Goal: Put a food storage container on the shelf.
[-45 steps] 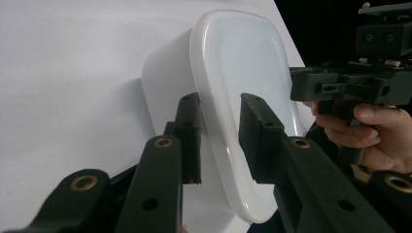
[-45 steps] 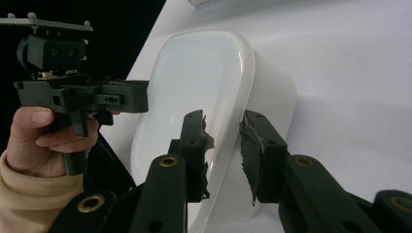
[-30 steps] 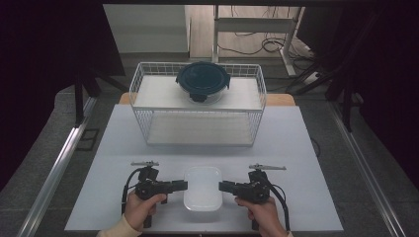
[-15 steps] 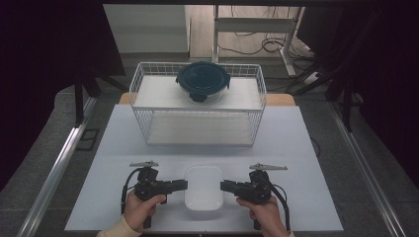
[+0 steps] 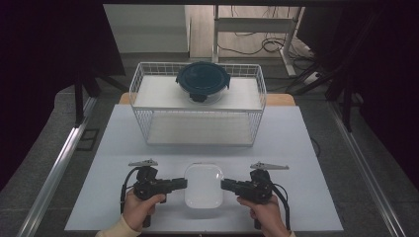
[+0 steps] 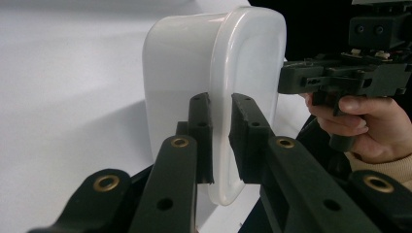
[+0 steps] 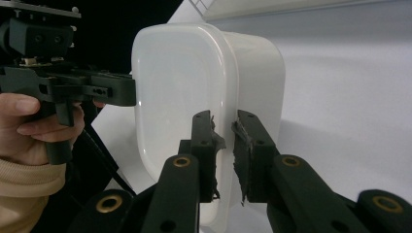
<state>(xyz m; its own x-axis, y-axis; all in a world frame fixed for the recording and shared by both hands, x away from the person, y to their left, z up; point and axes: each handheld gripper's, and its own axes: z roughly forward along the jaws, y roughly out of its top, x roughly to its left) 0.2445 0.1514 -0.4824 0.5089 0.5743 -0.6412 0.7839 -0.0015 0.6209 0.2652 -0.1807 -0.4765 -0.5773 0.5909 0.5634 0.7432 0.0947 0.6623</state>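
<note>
A white lidded plastic container [image 5: 203, 190] sits on the white table [image 5: 296, 148] near its front edge, between both hands. My left gripper [image 5: 185, 183] meets its left side and my right gripper [image 5: 222, 184] its right side. In the left gripper view the jaws [image 6: 221, 104] are closed on the protruding lid rim of the container [image 6: 184, 58], and the right gripper [image 6: 284, 80] touches the far edge. In the right gripper view the jaws [image 7: 224, 121] pinch the rim of the container [image 7: 175, 87], with the left gripper [image 7: 132, 92] opposite.
A white wire basket [image 5: 197, 123] stands at the back middle of the table. A dark teal round lidded bowl [image 5: 202, 81] rests on top of it. Metal rails run along both sides of the table, and a person's hands hold the gripper handles at the front edge.
</note>
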